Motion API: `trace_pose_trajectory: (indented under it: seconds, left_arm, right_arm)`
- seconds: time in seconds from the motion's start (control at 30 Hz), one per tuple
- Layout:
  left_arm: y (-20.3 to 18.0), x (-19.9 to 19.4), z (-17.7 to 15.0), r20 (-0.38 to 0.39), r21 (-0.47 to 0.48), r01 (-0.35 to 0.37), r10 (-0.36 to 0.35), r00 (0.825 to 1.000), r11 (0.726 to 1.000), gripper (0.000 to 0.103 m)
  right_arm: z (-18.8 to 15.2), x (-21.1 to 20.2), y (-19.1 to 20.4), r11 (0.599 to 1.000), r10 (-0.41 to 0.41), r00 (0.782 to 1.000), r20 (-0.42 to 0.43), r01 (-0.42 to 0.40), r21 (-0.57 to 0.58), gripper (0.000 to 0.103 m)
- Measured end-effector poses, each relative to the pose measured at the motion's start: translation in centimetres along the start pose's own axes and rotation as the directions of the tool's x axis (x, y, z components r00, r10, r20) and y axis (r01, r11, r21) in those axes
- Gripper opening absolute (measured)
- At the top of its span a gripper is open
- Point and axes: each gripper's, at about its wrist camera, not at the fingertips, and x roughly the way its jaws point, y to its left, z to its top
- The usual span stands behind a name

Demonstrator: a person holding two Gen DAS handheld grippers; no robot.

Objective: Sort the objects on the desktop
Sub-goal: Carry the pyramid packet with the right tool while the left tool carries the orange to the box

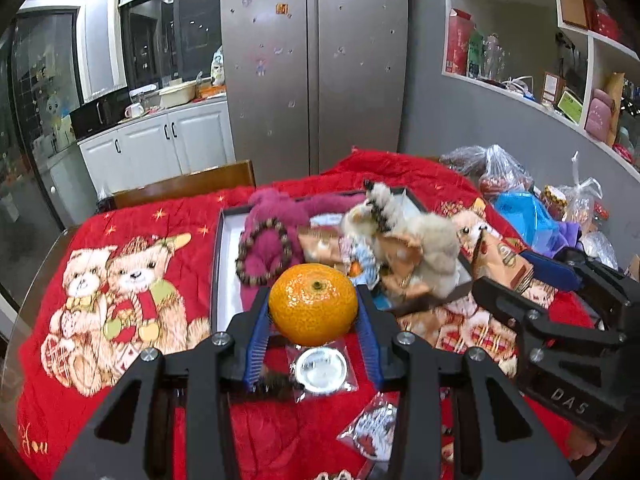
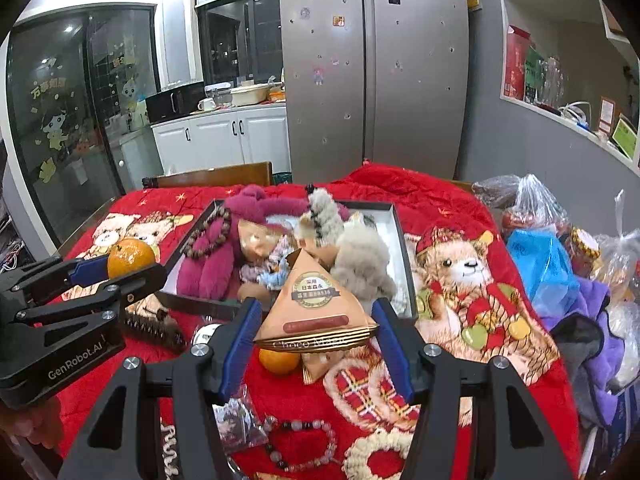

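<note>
While the orange (image 1: pixel 313 303) sits clamped between the left gripper (image 1: pixel 313 322) pads above the red cloth (image 1: pixel 132 344), near the box (image 1: pixel 218 264), its round skin could roll free if grip slackens. Right gripper (image 2: pixel 316 334) jaws hold a triangular snack packet (image 2: pixel 316 304); its soft base could slip. Only the right view shows a second orange (image 2: pixel 279 361) and bead bracelet (image 2: pixel 304 446) below.
</note>
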Motion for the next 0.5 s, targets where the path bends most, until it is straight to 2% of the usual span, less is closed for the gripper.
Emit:
trace_pose_trajectory:
  seconds: [0.27, 0.5]
  left_arm:
    - [0.3, 2.4, 2.5, -0.011, -0.011, 0.024, -0.024, 1.0, 1.0, 0.041]
    - [0.9, 6.9, 4.4, -0.032, -0.04, 0.034, -0.036, 0.999, 0.999, 0.041]
  right_arm:
    - [2.7, 1.6, -0.4, 1.0, 0.011, 1.0, -0.003, -0.011, 0.009, 0.059]
    - [4.7, 4.7, -0.4, 1.0, 0.01, 1.0, -0.012, -0.01, -0.007, 0.059]
